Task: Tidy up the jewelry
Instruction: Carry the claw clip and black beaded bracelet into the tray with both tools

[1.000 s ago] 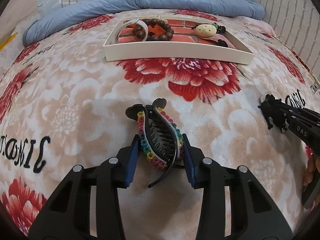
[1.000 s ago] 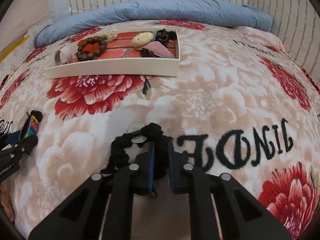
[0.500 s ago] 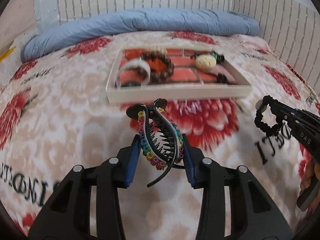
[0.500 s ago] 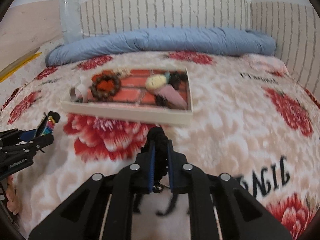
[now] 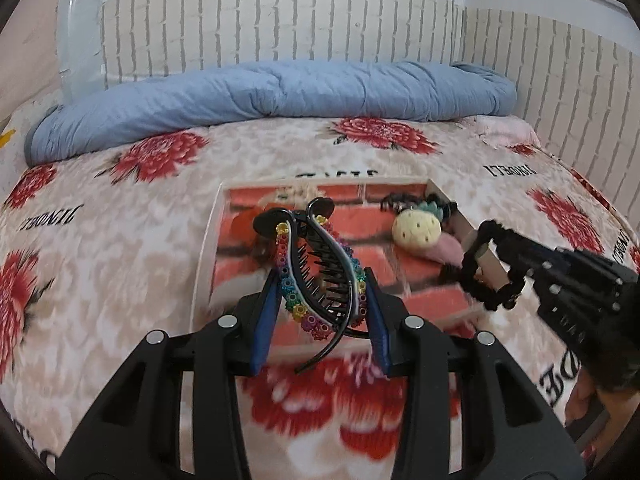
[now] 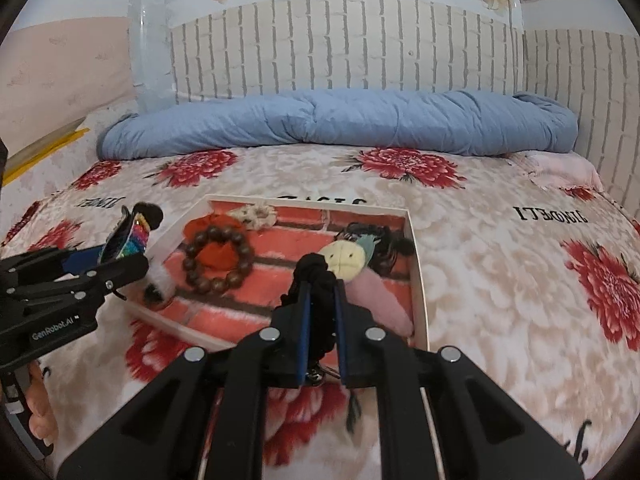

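My left gripper (image 5: 320,312) is shut on a black hair claw clip with coloured flowers (image 5: 316,276), held above the near left part of the white tray (image 5: 202,256). My right gripper (image 6: 320,308) is shut on a black hair tie (image 6: 320,280), held over the tray's near right part (image 6: 418,292). In the left wrist view the hair tie (image 5: 486,268) hangs at the tray's right wall. The tray holds a brown bead bracelet (image 6: 218,256), a yellow pineapple plush (image 6: 348,258), a pink piece (image 6: 380,304) and a pale scrunchie (image 6: 254,214).
The tray lies on a floral bed blanket (image 6: 500,264). A rolled blue quilt (image 6: 340,120) lies along the far side against a brick-pattern wall (image 6: 340,48). The left gripper (image 6: 120,248) shows at the left of the right wrist view.
Both grippers have lifted their items off the blanket and moved forward to above the tray. The hair tie left the blanket; the clip stays gripped.
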`<state>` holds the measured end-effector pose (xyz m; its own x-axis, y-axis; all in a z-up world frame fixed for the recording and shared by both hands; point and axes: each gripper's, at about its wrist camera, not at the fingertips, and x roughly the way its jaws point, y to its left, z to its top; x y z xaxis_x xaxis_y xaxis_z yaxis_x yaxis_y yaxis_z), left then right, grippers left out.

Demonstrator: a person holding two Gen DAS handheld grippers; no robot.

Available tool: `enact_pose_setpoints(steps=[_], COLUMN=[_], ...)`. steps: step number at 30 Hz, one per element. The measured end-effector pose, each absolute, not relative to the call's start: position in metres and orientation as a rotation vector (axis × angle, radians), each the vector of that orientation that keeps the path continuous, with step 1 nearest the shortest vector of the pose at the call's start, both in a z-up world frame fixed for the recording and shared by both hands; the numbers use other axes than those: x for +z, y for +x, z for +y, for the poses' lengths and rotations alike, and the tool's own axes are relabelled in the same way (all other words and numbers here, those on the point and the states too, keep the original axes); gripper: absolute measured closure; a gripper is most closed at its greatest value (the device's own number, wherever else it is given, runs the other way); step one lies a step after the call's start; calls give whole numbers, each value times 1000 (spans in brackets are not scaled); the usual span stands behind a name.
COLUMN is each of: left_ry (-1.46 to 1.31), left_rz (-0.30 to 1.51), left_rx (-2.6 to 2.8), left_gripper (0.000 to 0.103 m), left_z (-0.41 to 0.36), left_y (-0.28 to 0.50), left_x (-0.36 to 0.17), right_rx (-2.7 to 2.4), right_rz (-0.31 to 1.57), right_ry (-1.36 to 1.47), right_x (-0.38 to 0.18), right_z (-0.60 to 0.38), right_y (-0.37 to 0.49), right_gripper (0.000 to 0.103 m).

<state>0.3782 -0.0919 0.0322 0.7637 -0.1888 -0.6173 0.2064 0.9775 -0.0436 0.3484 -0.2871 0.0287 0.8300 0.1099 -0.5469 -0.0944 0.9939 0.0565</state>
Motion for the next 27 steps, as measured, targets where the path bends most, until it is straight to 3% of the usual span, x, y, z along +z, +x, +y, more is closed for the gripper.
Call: enact_pose_setpoints(steps=[14,27], left_ry=[78,80], left_rz=[678,719], left_rx=[-183,-161], left_gripper=[64,63], left_z=[-122,-119], left_y=[439,455], left_x=[-23,-44], right_rx=[-2,-15], right_rz=[638,703], right_ry=[23,46], right_x=[-16,-37], right_z=[-307,-317], right_y=[391,407], right_gripper=[92,92])
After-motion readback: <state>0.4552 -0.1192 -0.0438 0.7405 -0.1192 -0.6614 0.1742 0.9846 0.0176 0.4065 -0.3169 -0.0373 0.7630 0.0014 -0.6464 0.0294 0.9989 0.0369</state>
